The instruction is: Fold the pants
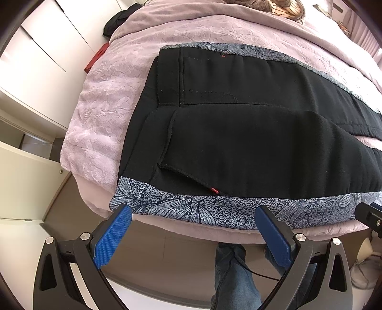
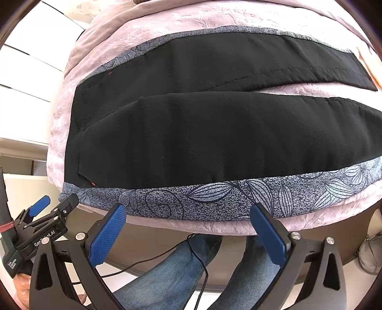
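The pants (image 1: 250, 133) lie flat on the bed, inside out: black lining with a grey-blue leaf-print strip along the near edge (image 1: 195, 209) and far edge. The waist end is at the left; both legs run to the right with a gap between them (image 2: 298, 89). My left gripper (image 1: 194, 214) is open and empty, its blue pads just short of the near printed edge by the waist corner. My right gripper (image 2: 188, 213) is open and empty at the same edge, farther along the leg (image 2: 214, 143). The left gripper also shows in the right wrist view (image 2: 55, 207).
A pink quilted bedspread (image 1: 100, 100) covers the bed. White wardrobe doors (image 1: 35, 59) stand at the left. The person's jeans-clad legs (image 2: 167, 274) and a black cable (image 2: 143, 262) are below the bed edge. A dark garment (image 1: 119, 21) lies at the far left.
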The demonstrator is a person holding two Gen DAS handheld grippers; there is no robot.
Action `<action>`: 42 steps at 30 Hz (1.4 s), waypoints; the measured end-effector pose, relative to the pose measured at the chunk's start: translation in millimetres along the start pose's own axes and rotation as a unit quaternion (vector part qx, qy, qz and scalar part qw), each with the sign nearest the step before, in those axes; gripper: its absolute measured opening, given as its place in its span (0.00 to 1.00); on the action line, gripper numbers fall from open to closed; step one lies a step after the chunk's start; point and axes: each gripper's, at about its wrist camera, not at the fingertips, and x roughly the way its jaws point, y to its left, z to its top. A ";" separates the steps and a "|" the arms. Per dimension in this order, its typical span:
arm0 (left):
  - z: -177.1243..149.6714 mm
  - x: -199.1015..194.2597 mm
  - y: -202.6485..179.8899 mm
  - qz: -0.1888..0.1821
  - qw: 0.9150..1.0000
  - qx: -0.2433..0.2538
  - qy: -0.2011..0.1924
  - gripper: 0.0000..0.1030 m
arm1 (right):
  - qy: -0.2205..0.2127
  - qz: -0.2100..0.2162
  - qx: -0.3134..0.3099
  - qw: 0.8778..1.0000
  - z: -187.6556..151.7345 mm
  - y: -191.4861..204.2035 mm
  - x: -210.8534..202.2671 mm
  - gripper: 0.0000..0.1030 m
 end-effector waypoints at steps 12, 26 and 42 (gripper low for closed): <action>-0.4 1.1 0.3 0.000 1.000 0.000 0.001 1.00 | -0.004 0.000 0.000 1.000 -2.3 1.3 -0.2 1.00; -2.3 16.0 20.0 -0.065 0.997 -0.037 -0.019 1.00 | -0.010 0.098 0.019 0.995 0.0 -5.3 14.1 1.00; -51.1 82.4 86.7 -0.268 0.941 -0.207 0.024 1.00 | 0.051 0.324 0.140 0.934 -31.6 -69.3 87.8 0.68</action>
